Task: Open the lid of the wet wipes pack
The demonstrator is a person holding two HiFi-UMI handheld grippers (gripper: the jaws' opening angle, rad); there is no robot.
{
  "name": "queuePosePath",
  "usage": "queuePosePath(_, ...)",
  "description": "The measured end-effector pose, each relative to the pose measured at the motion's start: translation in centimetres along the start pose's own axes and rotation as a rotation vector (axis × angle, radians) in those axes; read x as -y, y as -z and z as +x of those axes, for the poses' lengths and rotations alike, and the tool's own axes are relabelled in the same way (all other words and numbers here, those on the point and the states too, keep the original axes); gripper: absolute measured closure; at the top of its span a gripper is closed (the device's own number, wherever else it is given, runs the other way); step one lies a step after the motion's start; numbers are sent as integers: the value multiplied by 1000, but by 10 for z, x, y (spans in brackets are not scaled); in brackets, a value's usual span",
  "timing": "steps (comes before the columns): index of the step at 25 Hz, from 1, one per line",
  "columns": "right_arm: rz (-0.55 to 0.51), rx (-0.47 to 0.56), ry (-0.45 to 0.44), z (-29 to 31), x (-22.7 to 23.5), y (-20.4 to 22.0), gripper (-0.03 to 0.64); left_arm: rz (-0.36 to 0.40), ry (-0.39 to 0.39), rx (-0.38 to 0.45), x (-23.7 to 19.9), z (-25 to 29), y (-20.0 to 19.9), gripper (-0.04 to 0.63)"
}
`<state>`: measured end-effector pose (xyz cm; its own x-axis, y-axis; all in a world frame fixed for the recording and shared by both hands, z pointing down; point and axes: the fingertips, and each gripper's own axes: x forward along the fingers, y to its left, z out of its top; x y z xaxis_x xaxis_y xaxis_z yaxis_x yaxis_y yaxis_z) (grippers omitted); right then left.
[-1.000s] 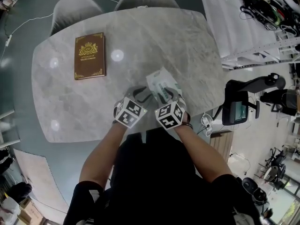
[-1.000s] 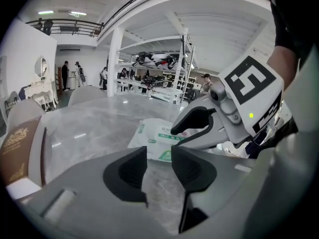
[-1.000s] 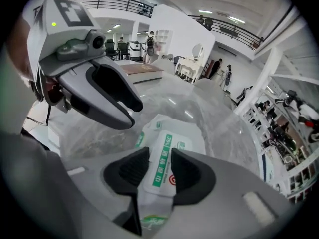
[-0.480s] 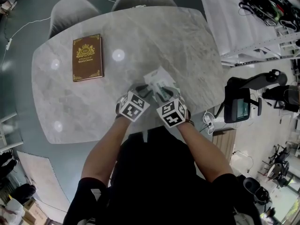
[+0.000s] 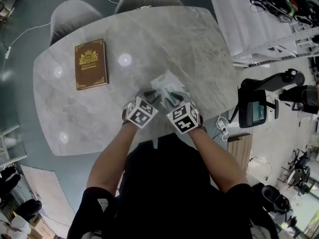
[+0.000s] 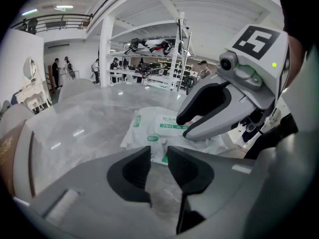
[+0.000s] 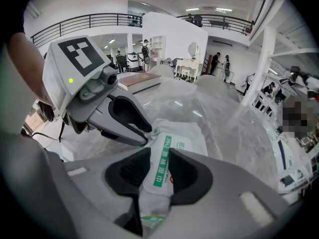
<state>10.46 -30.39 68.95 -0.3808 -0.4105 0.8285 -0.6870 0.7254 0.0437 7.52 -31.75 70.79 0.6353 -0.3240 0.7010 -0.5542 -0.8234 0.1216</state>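
Though crumpled, white wet wipes pack, green-lettered.

Polished and glossy like marble on the desk; soft, crinkled, shiny plastic film on the wet wipes pack; smooth gilt-printed cover on the book.

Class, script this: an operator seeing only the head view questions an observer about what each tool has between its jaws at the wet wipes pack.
Operator: Right tool, anything between its jaws?
Observer: Yes, its closing jaws pinch part of the wet wipes pack.
Operator: And the left tool?
Observer: Its jaws are closing with nothing pressed. The pack's near edge lies just at their tips.
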Motion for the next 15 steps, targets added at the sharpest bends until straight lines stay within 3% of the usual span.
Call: queuePosePath(15, -44, 4, 16, -25, 13, -8, 569, 2, 16, -23, 6, 1, 1, 517)
